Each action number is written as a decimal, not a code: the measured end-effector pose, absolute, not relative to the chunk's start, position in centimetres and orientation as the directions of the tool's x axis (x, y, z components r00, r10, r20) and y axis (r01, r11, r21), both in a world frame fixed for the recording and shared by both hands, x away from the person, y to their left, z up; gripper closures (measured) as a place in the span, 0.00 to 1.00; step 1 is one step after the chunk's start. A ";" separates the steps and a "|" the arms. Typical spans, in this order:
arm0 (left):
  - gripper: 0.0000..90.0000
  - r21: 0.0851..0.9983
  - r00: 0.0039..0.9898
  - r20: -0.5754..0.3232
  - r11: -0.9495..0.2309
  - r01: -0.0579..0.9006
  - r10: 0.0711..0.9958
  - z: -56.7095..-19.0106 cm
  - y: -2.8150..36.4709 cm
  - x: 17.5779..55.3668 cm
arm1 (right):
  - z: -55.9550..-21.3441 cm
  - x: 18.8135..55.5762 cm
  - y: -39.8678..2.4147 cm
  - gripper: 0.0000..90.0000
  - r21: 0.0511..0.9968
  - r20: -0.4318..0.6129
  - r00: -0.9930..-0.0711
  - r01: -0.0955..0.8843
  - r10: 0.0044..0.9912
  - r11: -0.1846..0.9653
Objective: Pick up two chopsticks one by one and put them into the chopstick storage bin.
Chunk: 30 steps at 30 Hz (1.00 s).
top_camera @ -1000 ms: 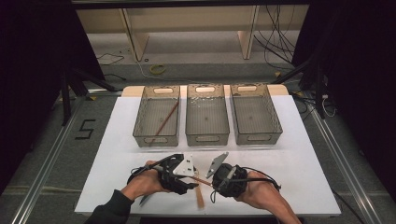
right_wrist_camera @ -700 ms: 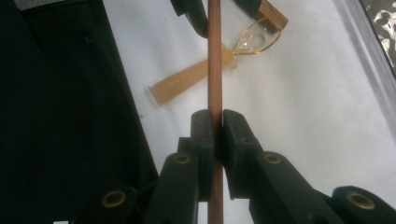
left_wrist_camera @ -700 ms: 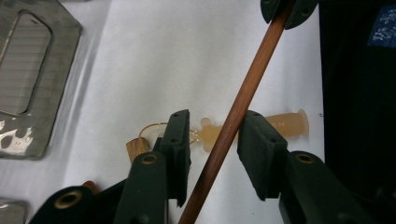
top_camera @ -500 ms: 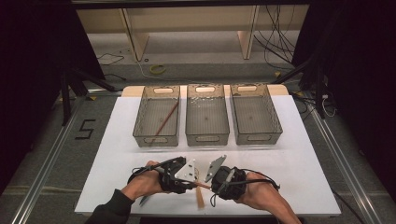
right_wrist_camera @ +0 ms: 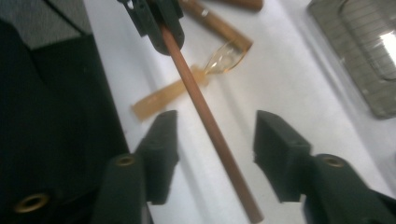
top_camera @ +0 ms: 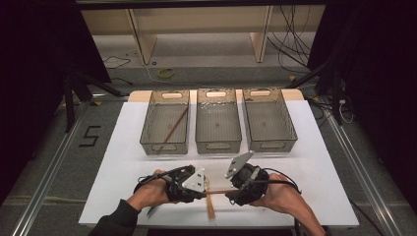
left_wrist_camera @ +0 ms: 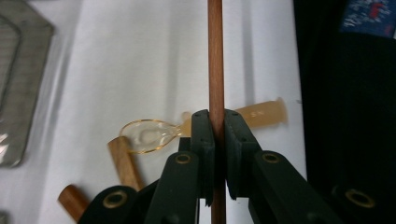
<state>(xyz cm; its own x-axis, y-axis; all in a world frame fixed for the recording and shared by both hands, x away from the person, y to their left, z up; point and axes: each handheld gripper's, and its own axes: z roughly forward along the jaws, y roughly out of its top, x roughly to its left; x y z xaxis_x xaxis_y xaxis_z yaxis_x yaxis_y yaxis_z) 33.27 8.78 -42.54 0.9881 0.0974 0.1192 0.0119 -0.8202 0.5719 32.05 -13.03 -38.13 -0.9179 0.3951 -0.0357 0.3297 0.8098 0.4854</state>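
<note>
On the white table, the left gripper clamps the wooden stick; the right gripper, which held it a second ago, now gapes wide, so the handover looks complete.

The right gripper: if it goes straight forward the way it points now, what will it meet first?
Most likely the thin wooden stick, which lies between the open jaws of the right gripper. Farther along that line, the left gripper is shut on the stick. Depth is hard to judge here.
</note>
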 end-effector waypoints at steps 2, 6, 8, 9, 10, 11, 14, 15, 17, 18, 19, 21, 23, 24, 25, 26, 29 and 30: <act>0.93 0.575 0.986 0.110 -0.817 0.042 0.128 -42.5 9.0 33.5 | -38.0 32.1 -13.3 0.45 0.506 -0.041 -0.907 0.342 0.419 0.792; 0.93 0.583 0.974 0.111 -0.807 0.098 0.198 -42.2 9.4 34.1 | -37.9 32.4 -13.8 0.37 0.559 -0.050 -0.880 0.368 0.473 0.743; 0.93 0.586 0.967 0.105 -0.800 0.130 0.234 -42.1 9.7 34.4 | -37.9 32.5 -14.1 0.35 0.591 -0.023 -0.872 0.383 0.489 0.710; 0.93 0.593 0.961 0.100 -0.791 0.149 0.256 -42.1 9.8 34.6 | -37.8 32.5 -14.2 0.35 0.606 -0.022 -0.867 0.384 0.498 0.697; 0.92 0.596 0.958 0.093 -0.786 0.165 0.272 -42.0 10.0 34.9 | -37.8 32.5 -14.4 0.35 0.618 -0.021 -0.858 0.393 0.514 0.681; 0.92 0.603 0.953 0.086 -0.776 0.184 0.292 -42.0 10.3 35.1 | -37.8 32.6 -14.6 0.35 0.628 -0.018 -0.852 0.397 0.523 0.669; 0.92 0.627 0.933 0.065 -0.742 0.237 0.353 -41.9 11.0 35.8 | -37.9 32.5 -15.1 0.33 0.647 -0.005 -0.839 0.412 0.544 0.641; 0.92 0.636 0.925 0.060 -0.729 0.254 0.374 -41.9 11.2 36.1 | -38.0 32.5 -15.2 0.33 0.646 -0.001 -0.839 0.415 0.544 0.641; 0.92 0.640 0.916 0.056 -0.718 0.273 0.398 -41.6 11.8 36.6 | -38.3 32.4 -15.5 0.32 0.643 0.007 -0.834 0.426 0.551 0.636; 0.92 0.655 0.903 0.041 -0.694 0.299 0.428 -41.5 11.9 36.8 | -38.6 32.3 -15.6 0.32 0.643 0.008 -0.832 0.429 0.554 0.634; 0.92 0.660 0.896 0.039 -0.685 0.310 0.443 -41.3 12.2 37.1 | -38.9 32.2 -15.7 0.31 0.645 0.013 -0.829 0.434 0.558 0.630; 0.92 0.668 0.881 0.031 -0.665 0.333 0.472 -40.9 12.7 37.6 | -39.4 32.1 -15.9 0.31 0.649 0.018 -0.821 0.444 0.571 0.618; 0.92 0.681 0.869 0.023 -0.644 0.349 0.495 -40.7 13.3 38.1 | -39.9 32.1 -16.2 0.31 0.653 0.031 -0.817 0.453 0.576 0.607; 0.92 0.684 0.860 0.019 -0.634 0.361 0.509 -40.6 13.5 38.4 | -40.1 32.2 -16.3 0.31 0.659 0.035 -0.813 0.456 0.581 0.598; 0.92 0.685 0.854 0.017 -0.629 0.369 0.520 -40.5 13.7 38.6 | -40.2 32.2 -16.4 0.31 0.663 0.042 -0.808 0.463 0.588 0.588; 0.92 0.690 0.846 0.013 -0.617 0.379 0.534 -40.4 14.0 38.8 | -40.3 32.2 -16.5 0.31 0.667 0.049 -0.804 0.468 0.593 0.580; 0.92 0.705 0.824 -0.001 -0.584 0.402 0.567 -40.1 14.6 39.6 | -40.7 32.3 -16.8 0.31 0.673 0.056 -0.795 0.477 0.603 0.565; 0.92 0.707 0.820 -0.001 -0.579 0.406 0.573 -40.0 14.8 39.8 | -40.8 32.2 -16.8 0.31 0.676 0.057 -0.793 0.478 0.607 0.561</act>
